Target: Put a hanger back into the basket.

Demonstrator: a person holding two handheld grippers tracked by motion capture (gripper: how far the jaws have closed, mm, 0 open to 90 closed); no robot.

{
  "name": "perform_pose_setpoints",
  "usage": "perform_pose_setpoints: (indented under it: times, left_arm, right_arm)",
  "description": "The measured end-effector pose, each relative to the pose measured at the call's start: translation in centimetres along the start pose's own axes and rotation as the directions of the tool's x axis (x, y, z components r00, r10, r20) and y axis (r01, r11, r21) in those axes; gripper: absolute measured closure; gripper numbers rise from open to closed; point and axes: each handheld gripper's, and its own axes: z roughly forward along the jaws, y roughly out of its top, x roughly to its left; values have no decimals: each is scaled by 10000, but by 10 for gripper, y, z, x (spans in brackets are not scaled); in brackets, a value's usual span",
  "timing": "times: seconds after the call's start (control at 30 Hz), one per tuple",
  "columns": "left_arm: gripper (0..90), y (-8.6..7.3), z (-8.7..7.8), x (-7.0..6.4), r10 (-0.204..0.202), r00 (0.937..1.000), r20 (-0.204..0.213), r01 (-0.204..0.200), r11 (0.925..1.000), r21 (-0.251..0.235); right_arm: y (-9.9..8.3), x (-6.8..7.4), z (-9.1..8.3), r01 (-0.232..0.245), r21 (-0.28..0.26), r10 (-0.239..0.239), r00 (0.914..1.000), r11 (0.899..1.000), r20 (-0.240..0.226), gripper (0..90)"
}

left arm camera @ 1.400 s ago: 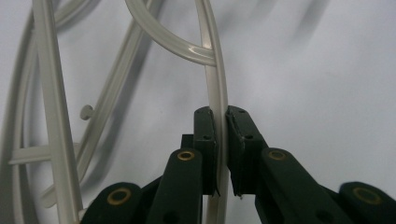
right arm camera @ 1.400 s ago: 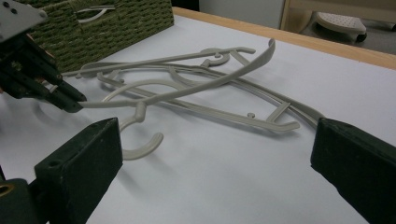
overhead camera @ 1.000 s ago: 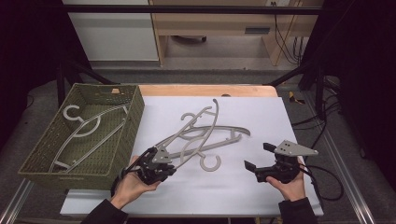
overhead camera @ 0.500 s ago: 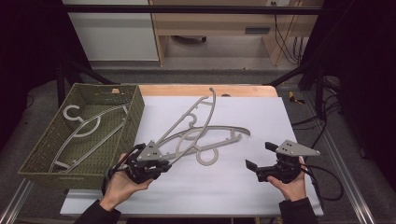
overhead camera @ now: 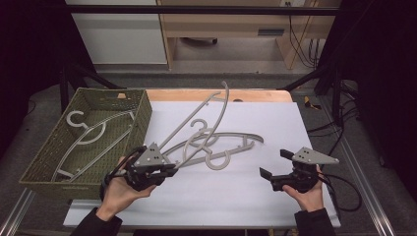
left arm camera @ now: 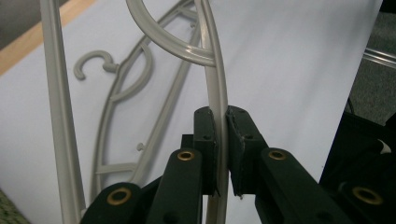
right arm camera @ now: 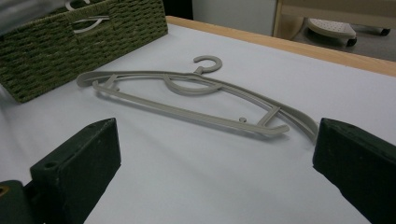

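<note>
high view: since the earlier frames the left hand-held gripper [overhead camera: 169, 169] has drawn back toward the near left of the desk [overhead camera: 275, 123], and the raised hanger [overhead camera: 196, 125] it grips now slants up with its far end lifted off the white surface. the right hand-held gripper [overhead camera: 275, 164] has hardly shifted. a second hanger [overhead camera: 223, 145] lies flat mid-desk, partly crossed by the raised one, so where the two overlap is hard to sort out. another hanger [overhead camera: 91, 135] lies inside the green woven basket [overhead camera: 140, 120] at the left edge. the left jaws are mostly hidden under their grey plate here.

left gripper view: the left hand-held gripper [left arm camera: 221, 149] is clamped tight on a thin bar of the raised hanger [left arm camera: 212, 74], both pads pressed against it. the bar runs out of frame at top and bottom. the flat hanger [left arm camera: 130, 88] lies on the desk behind.

right gripper view: the right hand-held gripper [right arm camera: 215, 154] stands wide apart with nothing between its jaws. the flat hanger [right arm camera: 196, 100] lies just beyond them, and the basket [right arm camera: 79, 42] sits at the far left, cut off at the edge.
</note>
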Motion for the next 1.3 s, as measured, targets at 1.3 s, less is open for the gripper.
perform_pose_setpoints:
  times: [1.3]
  left_arm:
    - [823,-58,-86,110,-1015,9889,-1081,1142,9864,1184]
  right_arm:
    - [-1,-2,1,-56,90,56,10000,9999,39,12]
